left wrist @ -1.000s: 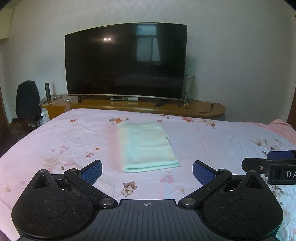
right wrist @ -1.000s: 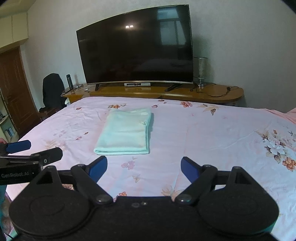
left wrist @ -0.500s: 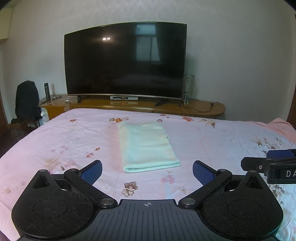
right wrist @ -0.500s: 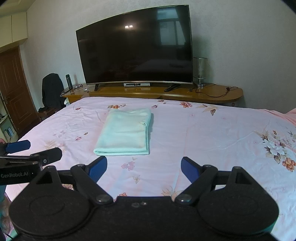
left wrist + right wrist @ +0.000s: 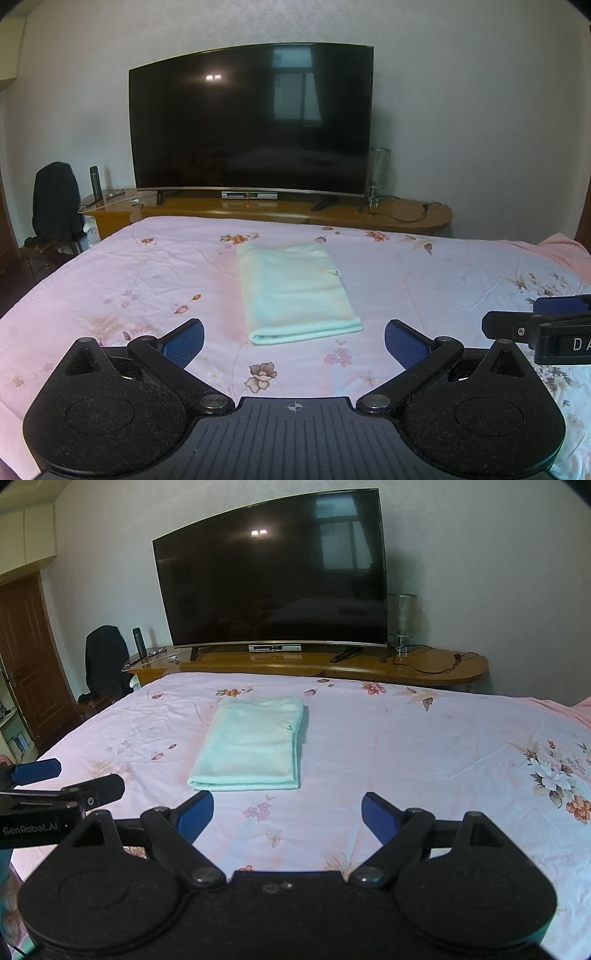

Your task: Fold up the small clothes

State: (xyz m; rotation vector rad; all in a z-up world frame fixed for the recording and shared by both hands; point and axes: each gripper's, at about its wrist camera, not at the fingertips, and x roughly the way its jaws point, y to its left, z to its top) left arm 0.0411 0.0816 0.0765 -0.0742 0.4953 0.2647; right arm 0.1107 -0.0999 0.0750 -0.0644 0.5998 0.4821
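A pale mint cloth (image 5: pixel 295 291) (image 5: pixel 255 742) lies folded into a neat rectangle on the pink flowered bedsheet (image 5: pixel 424 280) (image 5: pixel 424 746), its folded edge toward me. My left gripper (image 5: pixel 293 341) hovers open just short of that near edge, nothing between its blue pads. My right gripper (image 5: pixel 287 814) is open too, a little to the right of the cloth's near corner, holding nothing. Each gripper shows at the side of the other's view: the right one (image 5: pixel 535 321) at the right edge, the left one (image 5: pixel 55 782) at the left edge.
Beyond the bed's far edge a wooden TV bench (image 5: pixel 406 218) carries a large dark television (image 5: pixel 251 122), a set-top box, a glass lamp (image 5: pixel 402 620) and cables. A chair with a dark jacket (image 5: pixel 105 661) and a brown door (image 5: pixel 22 657) stand at the left.
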